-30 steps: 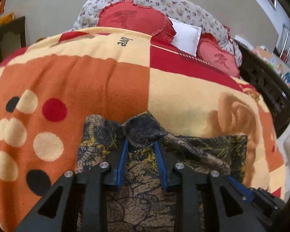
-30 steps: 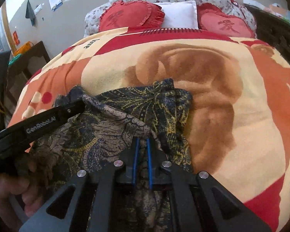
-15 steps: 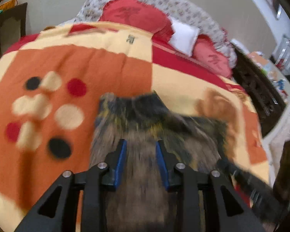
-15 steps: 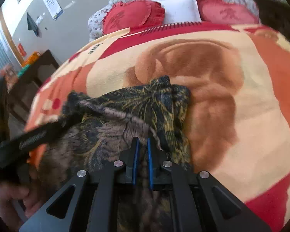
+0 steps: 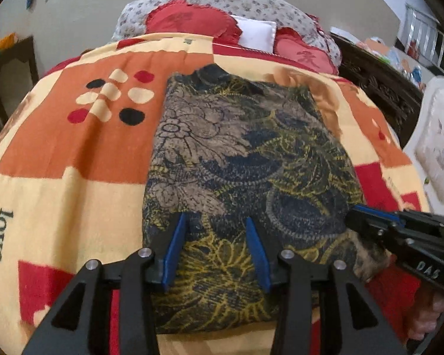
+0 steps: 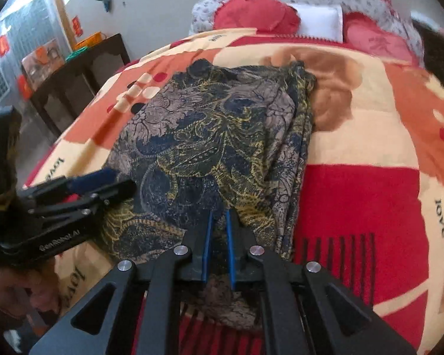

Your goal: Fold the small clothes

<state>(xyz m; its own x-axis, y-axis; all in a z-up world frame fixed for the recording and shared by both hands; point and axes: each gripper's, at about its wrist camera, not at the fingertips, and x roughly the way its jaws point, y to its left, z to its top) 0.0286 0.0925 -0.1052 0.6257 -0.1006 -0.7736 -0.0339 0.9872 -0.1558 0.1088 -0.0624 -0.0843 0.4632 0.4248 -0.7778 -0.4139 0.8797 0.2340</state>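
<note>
While the dark patterned garment [image 5: 245, 153] lies spread in a long flat panel on the orange, cream and red blanket [image 5: 74, 148], the left wrist view shows the left gripper [image 5: 214, 248] low over the near end. Its jaws have just been opening; the blue pads stand apart with cloth under the gap but nothing pinched. At the lower right the right gripper [image 5: 367, 216] reaches in at the garment's near right edge, and a bit of cloth seems bunched beneath it. Red cushions [image 5: 192, 20] and a white pillow [image 5: 257, 32] sit at the head of the bed.

From the right wrist view, the right gripper [image 6: 219, 236] has its pads nearly together, and the fabric appears to run into the narrow gap, so I judge it is clamped on the garment's near edge. The garment [image 6: 216, 124] already looks doubled, with stacked layers visible along its right side. The left gripper [image 6: 103, 182] hovers at its left edge.

I would say one lengthwise fold is done and laid smooth; the shortening folds and a final tidy-up look to be left.
</note>
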